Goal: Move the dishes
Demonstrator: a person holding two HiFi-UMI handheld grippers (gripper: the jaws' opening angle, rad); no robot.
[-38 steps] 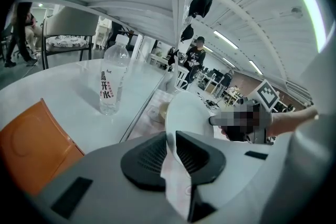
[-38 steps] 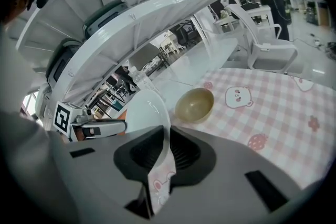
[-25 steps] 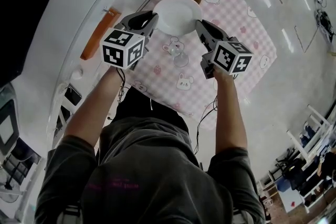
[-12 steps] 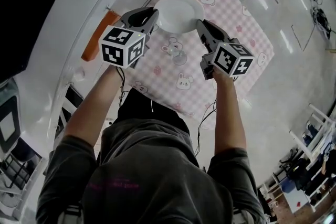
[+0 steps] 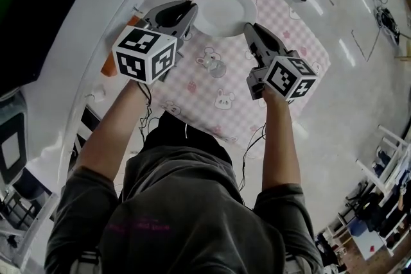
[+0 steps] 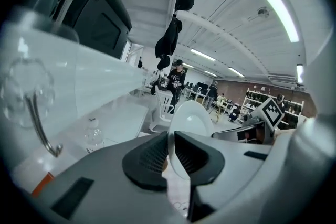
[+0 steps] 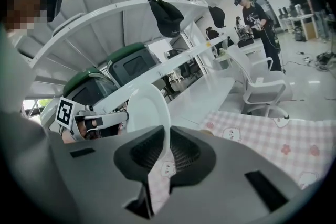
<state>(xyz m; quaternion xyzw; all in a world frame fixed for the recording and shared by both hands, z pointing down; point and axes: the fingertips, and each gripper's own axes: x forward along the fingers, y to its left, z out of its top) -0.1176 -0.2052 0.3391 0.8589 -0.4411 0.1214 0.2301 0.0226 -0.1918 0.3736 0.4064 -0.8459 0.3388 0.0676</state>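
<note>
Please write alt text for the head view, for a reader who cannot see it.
A person holds a white plate over a pink checked cloth, the left gripper and right gripper each clamped on an opposite rim. The left jaws have just been closing on it.

White plate (image 5: 225, 11) between left gripper (image 5: 191, 9) and right gripper (image 5: 248, 28), above pink checked cloth (image 5: 289, 32).
</note>
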